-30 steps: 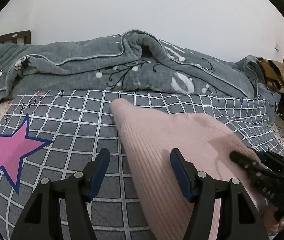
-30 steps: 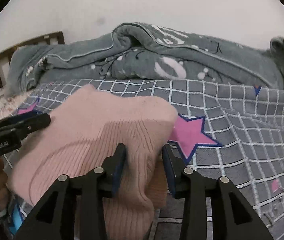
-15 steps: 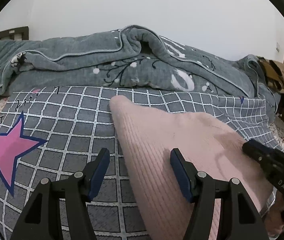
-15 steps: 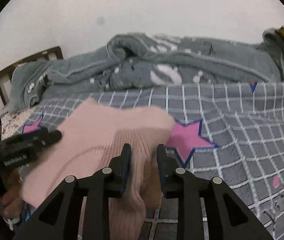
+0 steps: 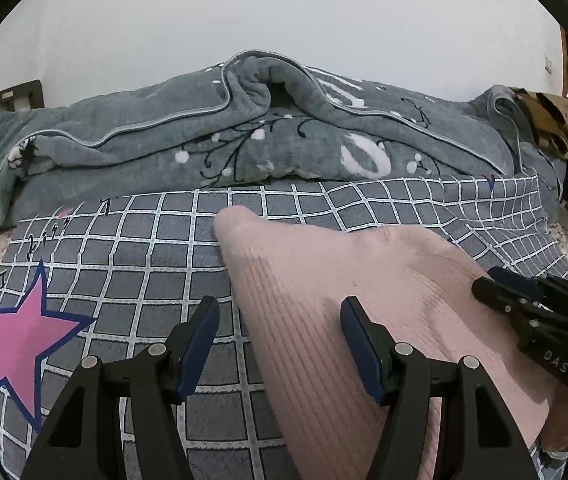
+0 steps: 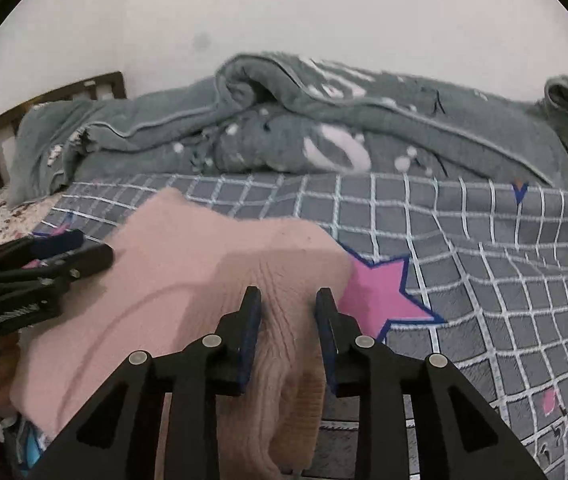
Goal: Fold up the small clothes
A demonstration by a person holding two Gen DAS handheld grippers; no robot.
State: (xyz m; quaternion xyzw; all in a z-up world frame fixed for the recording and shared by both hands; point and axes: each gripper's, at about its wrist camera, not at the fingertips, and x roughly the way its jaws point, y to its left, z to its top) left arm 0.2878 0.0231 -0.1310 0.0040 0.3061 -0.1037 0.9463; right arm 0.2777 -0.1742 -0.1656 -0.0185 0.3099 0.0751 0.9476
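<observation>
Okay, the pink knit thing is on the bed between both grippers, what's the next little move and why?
Probably close the left gripper on the near left edge of the pink knit garment. Its jaws stand wide open with that edge between them, while the right gripper already has a bunched fold of the knit between its narrower jaws. With both sides held, the garment could be lifted off the checked sheet evenly.

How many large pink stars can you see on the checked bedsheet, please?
2: one star left of the pink sweater, one star at its right edge, partly covered. Others may be hidden.
</observation>
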